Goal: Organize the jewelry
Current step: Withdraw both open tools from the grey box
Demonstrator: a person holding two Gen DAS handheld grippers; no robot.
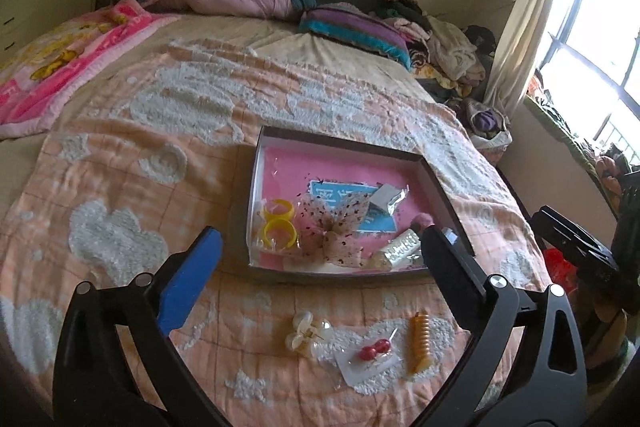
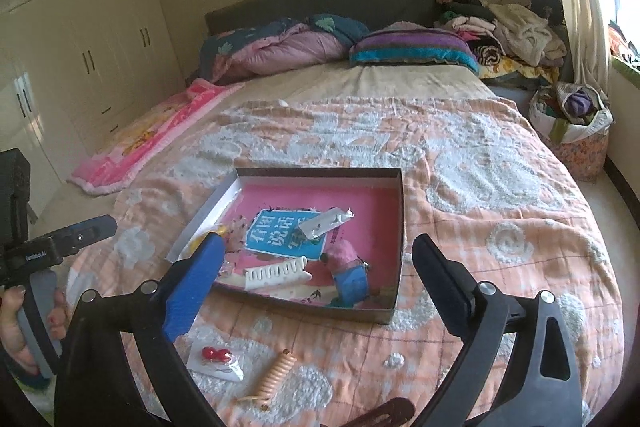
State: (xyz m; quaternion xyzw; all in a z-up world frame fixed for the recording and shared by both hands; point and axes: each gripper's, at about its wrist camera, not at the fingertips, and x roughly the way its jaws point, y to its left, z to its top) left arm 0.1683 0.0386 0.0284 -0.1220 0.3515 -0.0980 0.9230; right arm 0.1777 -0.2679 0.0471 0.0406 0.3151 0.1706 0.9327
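- left tongs (image 1: 320,251) spread wide, nothing between the pads; right tongs (image 2: 318,259) likewise spread and empty; both hang above the bedspread (image 1: 152,131), pointing down toward the box (image 1: 434,169)
- loose pieces lie just below the left tongs on the bedspread: white flower clip (image 1: 306,335), red bead earrings on a clear card (image 1: 370,357), orange coil hair tie (image 1: 420,347); box sits just beyond the tips
- handling, my read: all very light; card is thin, slick and flat on soft quilt, so pinch it at an edge, not on the beads; coil is springy and may squirm, take it across the middle; flower clip looks rigid plastic with a thin pin, possibly fragile, grip the body
- soft bedspread gives under pressure; pads may snag the tufts
- box already holds yellow rings (image 1: 278,223), a spotted gauze bow (image 1: 340,227), a white comb (image 2: 276,271)
- hard to read: right pad of the left tongs covers the near right corner of the box; flower clip is out of the right view; a dark brown item (image 2: 390,413) is cut off at the bottom edge of the right view, cannot tell what it is
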